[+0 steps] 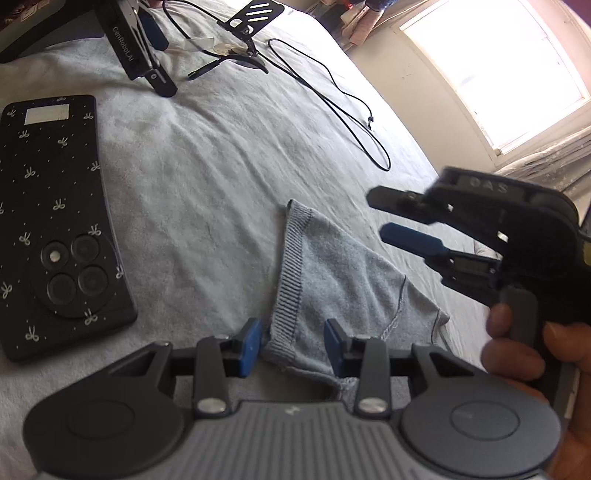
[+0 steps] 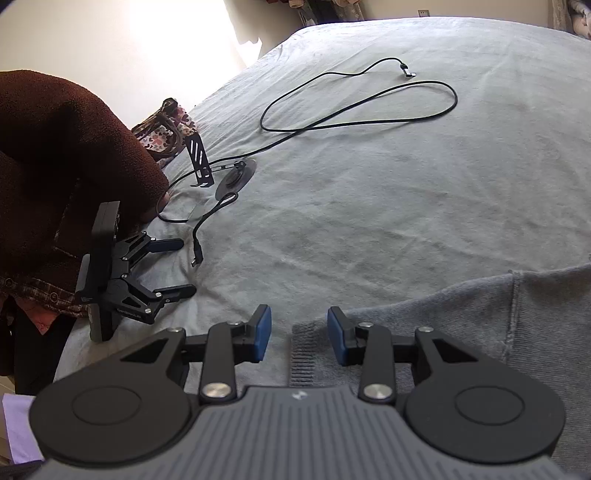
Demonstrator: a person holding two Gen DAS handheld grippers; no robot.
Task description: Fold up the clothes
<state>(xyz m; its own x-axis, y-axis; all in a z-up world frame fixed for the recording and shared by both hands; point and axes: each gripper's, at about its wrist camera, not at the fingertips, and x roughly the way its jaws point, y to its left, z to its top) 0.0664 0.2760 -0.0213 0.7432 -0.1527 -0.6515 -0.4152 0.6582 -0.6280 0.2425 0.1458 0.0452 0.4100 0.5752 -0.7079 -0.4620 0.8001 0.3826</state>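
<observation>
A grey knit garment point(image 1: 332, 280) with a ribbed hem lies on the pale grey bed. In the left wrist view my left gripper point(image 1: 293, 347) is open, its blue pads on either side of the ribbed edge, low over it. My right gripper point(image 1: 380, 218) shows at the right, held in a hand, open, above the garment. In the right wrist view my right gripper point(image 2: 298, 334) is open over the garment's ribbed corner point(image 2: 461, 317). My left gripper point(image 2: 186, 267) shows at the left, open, resting near the bed's edge.
A black phone point(image 1: 55, 229) lies face down at the left. A black cable point(image 2: 354, 99) loops across the bed. A black phone stand point(image 1: 247, 22) and its round base point(image 2: 234, 181) sit farther off. A patterned bag point(image 2: 166, 129) lies by the bed's edge. A window point(image 1: 491, 66) is at the right.
</observation>
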